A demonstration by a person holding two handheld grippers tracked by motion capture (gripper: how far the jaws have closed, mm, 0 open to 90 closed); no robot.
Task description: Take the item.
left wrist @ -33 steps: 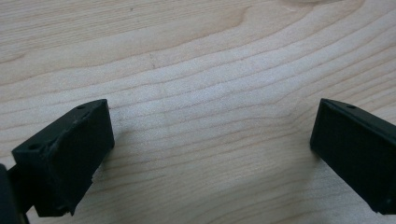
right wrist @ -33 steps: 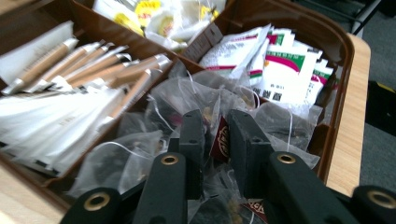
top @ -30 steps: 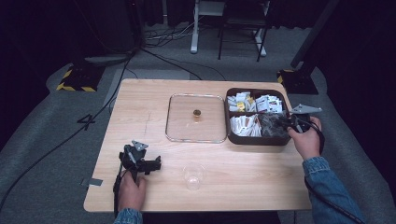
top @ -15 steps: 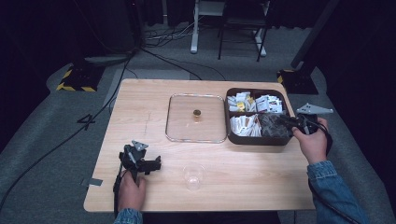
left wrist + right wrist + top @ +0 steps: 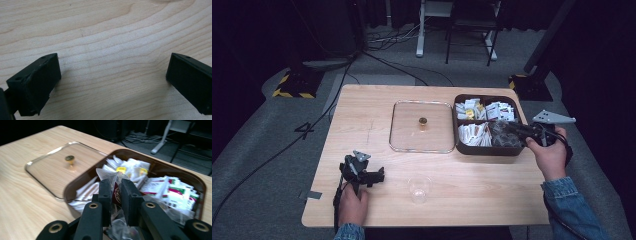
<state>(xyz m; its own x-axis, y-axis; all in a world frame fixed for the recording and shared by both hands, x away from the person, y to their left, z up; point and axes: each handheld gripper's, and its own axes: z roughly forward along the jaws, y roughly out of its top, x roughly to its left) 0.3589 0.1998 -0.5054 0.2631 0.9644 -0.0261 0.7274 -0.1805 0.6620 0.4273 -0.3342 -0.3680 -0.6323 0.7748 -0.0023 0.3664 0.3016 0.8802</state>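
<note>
A brown box (image 5: pixel 484 148) (image 5: pixel 160 166) with several compartments of packets stands at the table's right. My right gripper (image 5: pixel 508 127) (image 5: pixel 116 187) hangs over its near right compartment, shut on a clear packet with a dark red label (image 5: pixel 117 192). A clear lid with a gold knob (image 5: pixel 422 121) (image 5: pixel 69 158) lies flat to the left of the box. A small clear cup (image 5: pixel 419 188) stands near the front edge. My left gripper (image 5: pixel 374 176) (image 5: pixel 112 75) rests low over bare wood at the front left, open, with nothing between its fingers (image 5: pixel 37 82).
The wooden table (image 5: pixel 362 120) has free room across its left half and along the front. Cables, a chair base and a yellow-black striped block (image 5: pixel 292 85) lie on the floor beyond the far edge.
My right hand has drawn back to the right from the box, with the gripper still over the near right compartment. The left gripper has not moved.
</note>
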